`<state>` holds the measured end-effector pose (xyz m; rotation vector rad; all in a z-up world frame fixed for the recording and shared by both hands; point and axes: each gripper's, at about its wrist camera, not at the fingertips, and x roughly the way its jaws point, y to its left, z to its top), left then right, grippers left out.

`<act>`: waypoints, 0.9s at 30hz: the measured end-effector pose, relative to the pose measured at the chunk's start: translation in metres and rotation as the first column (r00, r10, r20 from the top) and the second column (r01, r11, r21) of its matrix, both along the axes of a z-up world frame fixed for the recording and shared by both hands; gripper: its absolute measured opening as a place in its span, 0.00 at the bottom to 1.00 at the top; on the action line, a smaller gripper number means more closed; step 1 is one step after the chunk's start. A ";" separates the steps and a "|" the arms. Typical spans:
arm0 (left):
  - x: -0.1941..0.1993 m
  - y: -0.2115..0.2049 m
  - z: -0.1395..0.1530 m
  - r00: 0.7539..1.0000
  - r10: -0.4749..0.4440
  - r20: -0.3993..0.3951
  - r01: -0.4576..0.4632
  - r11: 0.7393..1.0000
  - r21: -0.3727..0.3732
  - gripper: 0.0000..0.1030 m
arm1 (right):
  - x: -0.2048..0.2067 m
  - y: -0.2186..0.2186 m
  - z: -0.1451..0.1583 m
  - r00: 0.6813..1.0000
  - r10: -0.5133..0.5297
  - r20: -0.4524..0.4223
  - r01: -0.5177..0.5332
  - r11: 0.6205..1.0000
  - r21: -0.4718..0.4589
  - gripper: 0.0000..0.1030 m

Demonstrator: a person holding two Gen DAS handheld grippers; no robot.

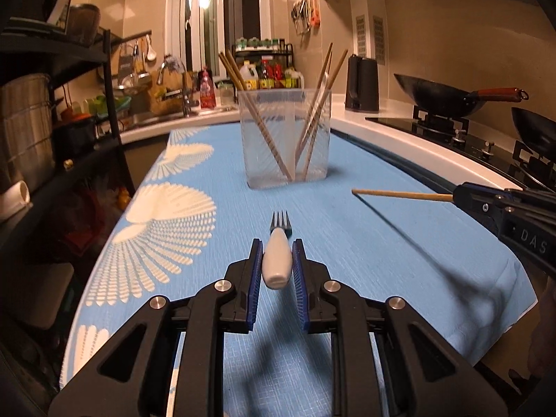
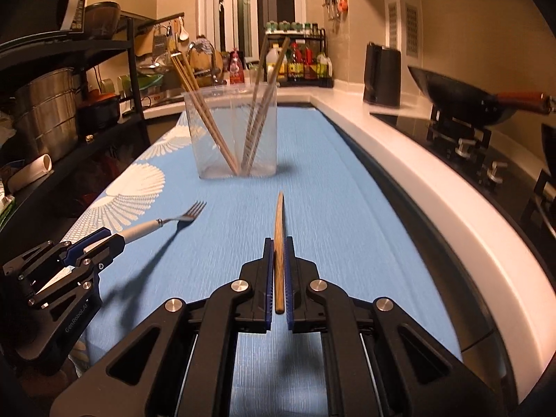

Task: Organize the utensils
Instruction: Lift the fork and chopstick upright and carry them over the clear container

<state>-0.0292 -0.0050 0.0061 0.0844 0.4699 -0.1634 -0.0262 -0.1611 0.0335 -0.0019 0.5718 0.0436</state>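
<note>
Small kitchen under warm light; a tabletop (image 1: 365, 243) under a blue cloth (image 2: 215, 260) printed with white fan shapes runs away from the cameras toward a sink and a rack of sauce bottles (image 1: 274, 76). Far left, a black shelving unit (image 1: 52, 111) with a steel pot (image 2: 47, 118) on it. Left tool (image 1: 277, 243) clamped on the white handle of a fork (image 1: 278, 259), blue pads pressing both sides of the handle, tines pointing ahead toward the container. In the right wrist view the fork is clear of the cloth, its shadow lying below it. Centre, well ahead of both tools, a clear plastic container (image 1: 286, 139) stands upright on the cloth, holding wooden chopsticks (image 1: 264, 128) leaning in two bunches, one to the left, one to the right, their tips crossing near the bottom. Right tool (image 2: 278, 243) closed tight on a single chopstick (image 2: 279, 243), which runs straight forward between the pads and ends short of the container; the left wrist view shows it off the cloth, shadow beneath. Right of the cloth, a white counter edge (image 2: 434, 187), a dark kettle (image 1: 361, 83), then a black hob carrying a wok (image 1: 448, 95) with a red handle.
</note>
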 end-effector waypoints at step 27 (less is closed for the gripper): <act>0.031 0.011 0.089 0.999 -0.015 0.033 0.018 0.997 -0.077 0.17 | 0.016 -0.005 0.110 0.971 0.104 0.216 -0.103 0.995 -0.016 0.05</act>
